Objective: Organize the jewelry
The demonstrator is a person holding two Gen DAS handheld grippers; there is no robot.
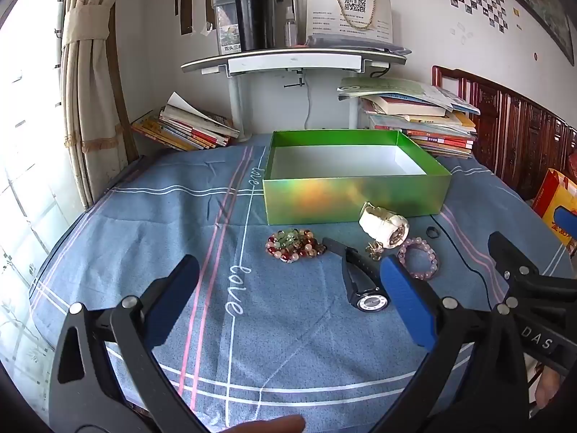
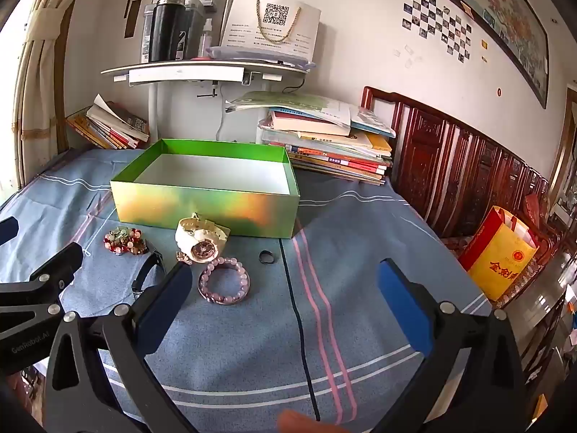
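Open green box, white bare interior

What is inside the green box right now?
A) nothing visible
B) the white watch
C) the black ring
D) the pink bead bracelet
A: the green box shows only its bare white floor, while the white watch, pink bead bracelet and black ring all lie on the cloth in front of it.

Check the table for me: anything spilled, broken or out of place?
Nothing spilled or visibly broken. The jewelry lies loose in front of the empty green box, and the white watch leans tilted against its front wall. Books at the back left slump askew.
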